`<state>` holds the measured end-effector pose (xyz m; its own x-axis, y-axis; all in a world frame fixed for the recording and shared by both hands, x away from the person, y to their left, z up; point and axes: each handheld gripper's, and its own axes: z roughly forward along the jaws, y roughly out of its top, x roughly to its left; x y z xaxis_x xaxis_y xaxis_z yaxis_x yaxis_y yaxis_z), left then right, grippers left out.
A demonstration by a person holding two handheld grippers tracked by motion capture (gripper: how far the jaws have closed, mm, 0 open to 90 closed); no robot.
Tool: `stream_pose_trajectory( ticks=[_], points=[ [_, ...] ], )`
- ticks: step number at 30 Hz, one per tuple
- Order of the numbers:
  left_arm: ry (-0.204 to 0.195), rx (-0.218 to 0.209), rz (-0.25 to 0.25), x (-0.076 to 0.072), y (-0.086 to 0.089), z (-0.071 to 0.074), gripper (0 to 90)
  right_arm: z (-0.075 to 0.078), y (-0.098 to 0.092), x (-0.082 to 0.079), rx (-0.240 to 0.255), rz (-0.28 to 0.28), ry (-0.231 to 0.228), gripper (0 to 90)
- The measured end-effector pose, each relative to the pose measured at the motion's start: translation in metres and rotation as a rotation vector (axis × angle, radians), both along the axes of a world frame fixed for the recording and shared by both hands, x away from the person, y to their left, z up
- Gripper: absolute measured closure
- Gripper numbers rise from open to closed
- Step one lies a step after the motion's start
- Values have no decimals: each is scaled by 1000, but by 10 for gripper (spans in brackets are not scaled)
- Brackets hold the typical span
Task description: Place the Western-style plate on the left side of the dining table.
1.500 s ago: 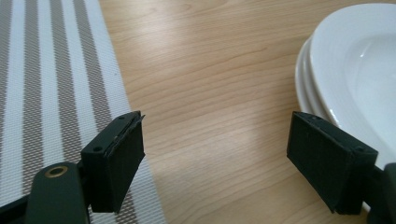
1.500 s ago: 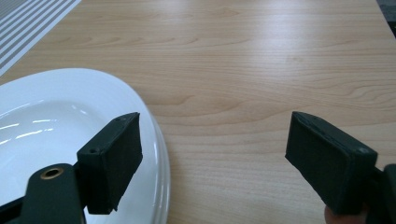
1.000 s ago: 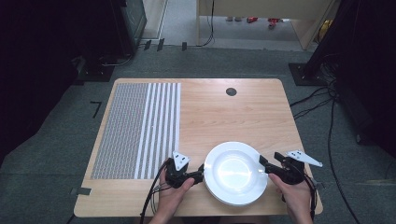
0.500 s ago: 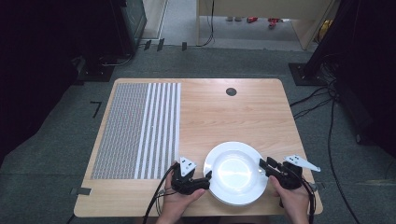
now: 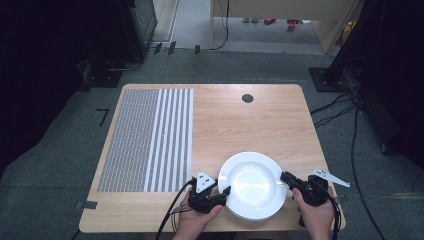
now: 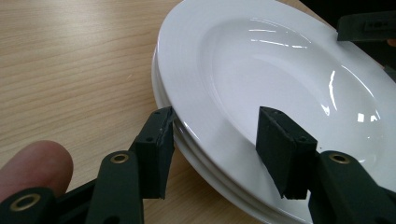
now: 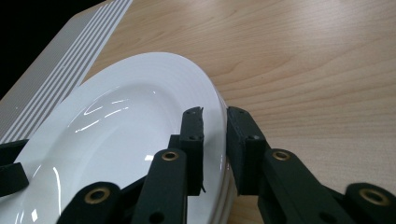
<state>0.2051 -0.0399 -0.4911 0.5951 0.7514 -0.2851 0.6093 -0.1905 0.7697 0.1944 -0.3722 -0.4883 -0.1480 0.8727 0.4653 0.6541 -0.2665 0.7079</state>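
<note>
- The table (image 5: pixel 240 125), pale wood, carries a grey striped mat (image 5: pixel 145 137) on its left half and a small dark round hole (image 5: pixel 247 98) near the far edge.
- Near edge, right of centre: a stack of white plates (image 5: pixel 252 185). The left gripper view shows at least two rims, one nested on the other, the top one glossy and deep-welled.
- Judgement on handling: glazed ceramic, stiff, fairly heavy as a stack, slick under the jaws, and it would chip or shatter if dropped. The broad flat rim is the place to take it, one grip on each side so it stays level.
- Left gripper (image 6: pixel 212 140) at the stack's left edge: jaws spread wide, straddling the top plate's rim, one jaw under its lip, the other over the well. Not clamped yet.
- Right gripper (image 7: pixel 215 140) at the right edge: jaws narrow, one on each side of the top rim. They look pinched on it, though I cannot quite confirm contact.
- A fingertip (image 6: pixel 32 163) shows beside the left jaw.
</note>
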Motion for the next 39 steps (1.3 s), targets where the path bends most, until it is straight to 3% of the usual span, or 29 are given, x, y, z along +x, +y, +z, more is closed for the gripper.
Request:
stream_pose_trajectory(
  ticks=[5,8,12,18,28,39],
  points=[
    [11,-22,-2,2,3,0,517,-1,-7,2,70,7,32,805],
    [7,-29,1,2,4,-1,522,-2,-8,2,83,6,36,805],
    [6,-32,12,1,3,-1,528,-2,-7,1,65,-2,24,824],
    [16,-38,18,0,4,-2,531,-4,-9,1,104,-7,30,831],
    [27,-37,14,1,5,-3,529,-2,-9,0,142,-16,-7,829],
    [28,-38,17,1,4,-3,525,-4,-8,1,190,-23,5,818]
  ],
)
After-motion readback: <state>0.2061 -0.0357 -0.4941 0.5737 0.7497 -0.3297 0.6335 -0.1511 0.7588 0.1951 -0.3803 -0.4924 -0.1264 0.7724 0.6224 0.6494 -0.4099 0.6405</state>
